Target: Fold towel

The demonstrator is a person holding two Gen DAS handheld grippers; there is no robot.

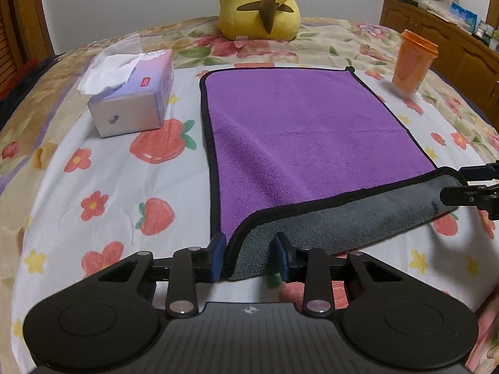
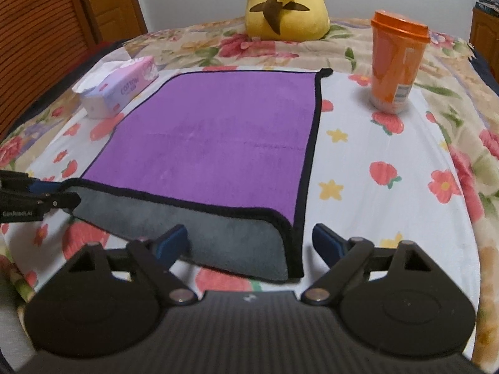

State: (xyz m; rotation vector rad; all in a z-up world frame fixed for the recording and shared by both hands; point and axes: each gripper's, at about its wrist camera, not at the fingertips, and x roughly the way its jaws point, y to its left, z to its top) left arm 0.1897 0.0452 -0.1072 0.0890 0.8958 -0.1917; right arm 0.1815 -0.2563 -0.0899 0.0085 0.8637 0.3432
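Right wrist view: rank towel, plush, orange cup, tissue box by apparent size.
1. Purple towel, by far the largest.
2. Yellow plush, though cropped at the top edge.
3. Orange cup and tissue box: similar apparent size, unranked. The cup sits on the right, the box on the left.

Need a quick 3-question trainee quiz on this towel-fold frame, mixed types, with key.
1. True or false: the right gripper is clamped shut.
2. What stands to the right of the towel? A tissue box; B orange cup; C plush toy.
3. Fill in: the towel's turned-over near edge shows a ____ underside.

Key: 1 false, its jaws are wide apart around the towel's near corner; 2 B; 3 gray.
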